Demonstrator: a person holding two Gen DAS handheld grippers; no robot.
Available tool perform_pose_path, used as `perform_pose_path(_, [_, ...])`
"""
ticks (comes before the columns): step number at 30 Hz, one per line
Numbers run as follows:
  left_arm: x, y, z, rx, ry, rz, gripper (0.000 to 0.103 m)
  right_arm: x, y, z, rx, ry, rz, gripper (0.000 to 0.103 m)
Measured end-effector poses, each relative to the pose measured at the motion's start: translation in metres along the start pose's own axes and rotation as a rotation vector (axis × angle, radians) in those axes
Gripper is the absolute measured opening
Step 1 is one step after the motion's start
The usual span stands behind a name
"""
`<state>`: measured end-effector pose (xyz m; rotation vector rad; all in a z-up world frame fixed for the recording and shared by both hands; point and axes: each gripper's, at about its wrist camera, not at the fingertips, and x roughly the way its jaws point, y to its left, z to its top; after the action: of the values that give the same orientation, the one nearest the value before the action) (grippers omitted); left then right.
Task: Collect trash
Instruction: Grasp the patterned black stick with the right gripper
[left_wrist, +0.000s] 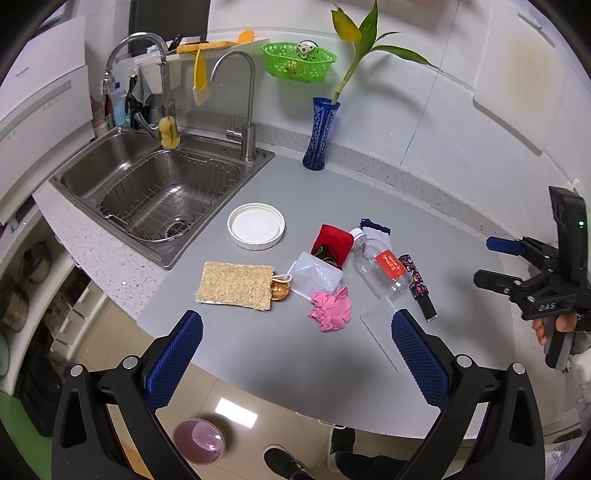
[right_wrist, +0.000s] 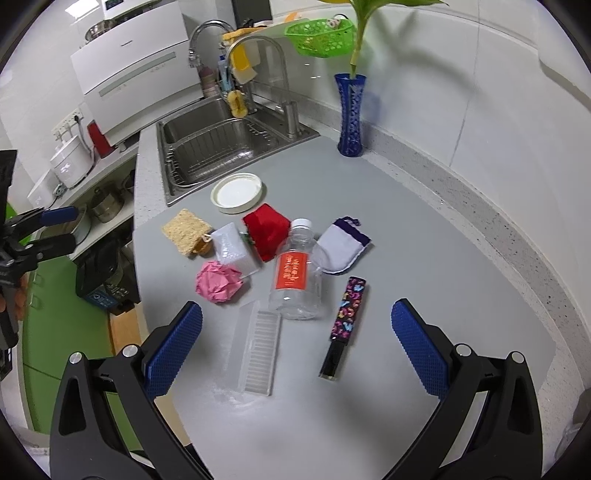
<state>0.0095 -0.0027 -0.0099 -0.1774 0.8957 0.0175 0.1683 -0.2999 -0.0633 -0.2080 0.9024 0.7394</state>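
A crumpled pink paper ball (left_wrist: 330, 308) (right_wrist: 218, 281), an empty clear bottle with a red label (left_wrist: 380, 264) (right_wrist: 296, 273), a clear plastic tray (left_wrist: 316, 275) (right_wrist: 235, 246) and a clear ridged lid (right_wrist: 257, 350) lie on the grey counter (left_wrist: 295, 350). My left gripper (left_wrist: 295, 358) is open and empty, hovering near the counter's front edge, short of the pink ball. My right gripper (right_wrist: 295, 354) is open and empty above the ridged lid and a patterned dark stick (right_wrist: 345, 325). Each gripper also shows in the other's view, the right (left_wrist: 498, 264) and the left (right_wrist: 55, 229).
A loofah pad (left_wrist: 234, 282), white round lid (left_wrist: 256, 226), red pouch (left_wrist: 332, 242), white sock (right_wrist: 341, 245) and blue vase (left_wrist: 320, 134) share the counter. The sink (left_wrist: 162, 192) lies at the left. A pink bin (left_wrist: 199, 439) and dark bin (right_wrist: 103, 280) stand on the floor.
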Motion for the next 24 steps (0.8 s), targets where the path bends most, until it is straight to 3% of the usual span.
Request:
perform_pose_path(9, [0.010, 0.003, 0.000, -0.020, 0.011, -0.014, 0.098, 0.069, -0.025, -0.005, 0.053, 0.160, -0.101, 0.100])
perform_pose_path(14, [0.017, 0.006, 0.000, -0.028, 0.026, -0.010, 0.098, 0.108, -0.031, -0.014, 0.066, 0.258, -0.108, 0.100])
perform_pose_path(24, [0.031, 0.011, -0.002, -0.042, 0.059, -0.005, 0.098, 0.147, -0.026, -0.022, 0.051, 0.351, -0.108, 0.049])
